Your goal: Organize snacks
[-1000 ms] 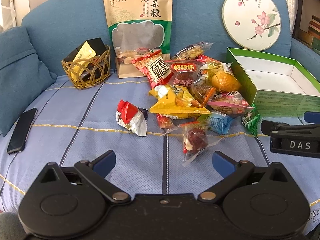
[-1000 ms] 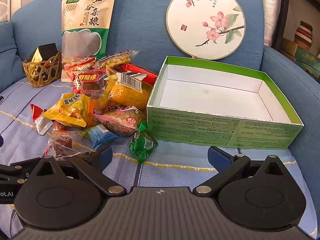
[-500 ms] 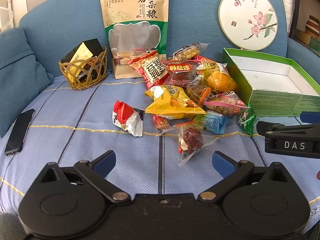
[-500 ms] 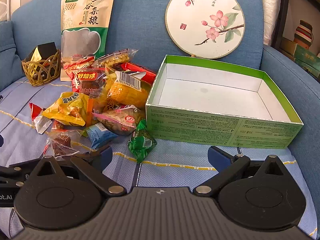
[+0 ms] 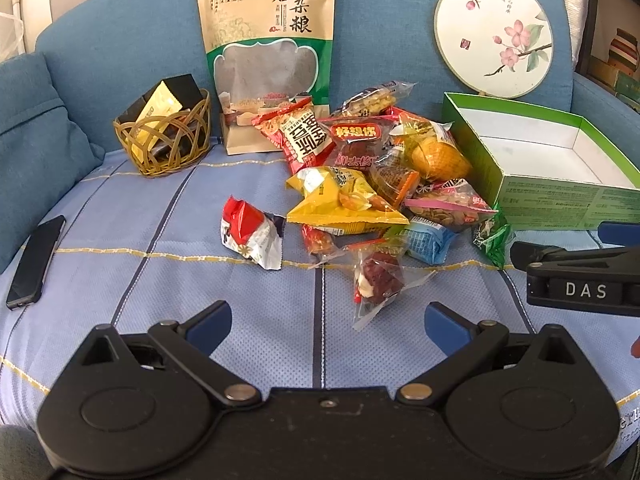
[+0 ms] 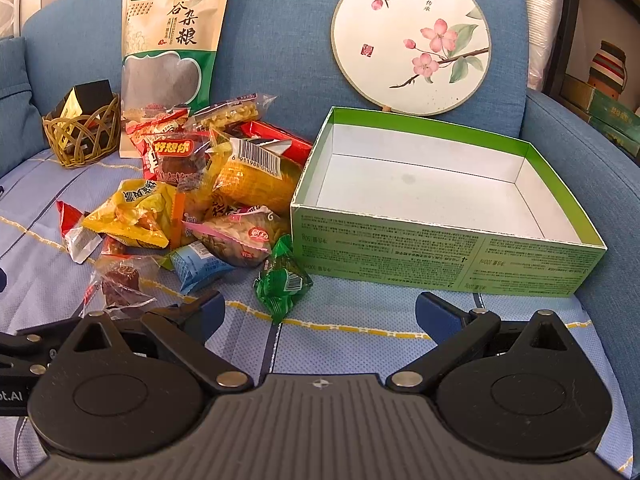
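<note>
Moved: both cameras closer to the snack pile (image 5: 372, 176). Left gripper (image 5: 326, 316): wide open, empty; clear date packet (image 5: 378, 280) just ahead, slightly right. Right gripper (image 6: 318, 310): wide open, empty; green candy (image 6: 282, 284) nearest, beside the empty green box (image 6: 440, 264).

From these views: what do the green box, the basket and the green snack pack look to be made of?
Green box: looks like printed paperboard, matte green outside, plain white inside; thin walls with crisp folded corners.
Basket: woven rattan or bamboo strips, tan with a slight sheen; the open arched weave shows. Could be an imitation.
Green snack pack: glossy plastic or foil film; crinkled, with bright glints.
</note>
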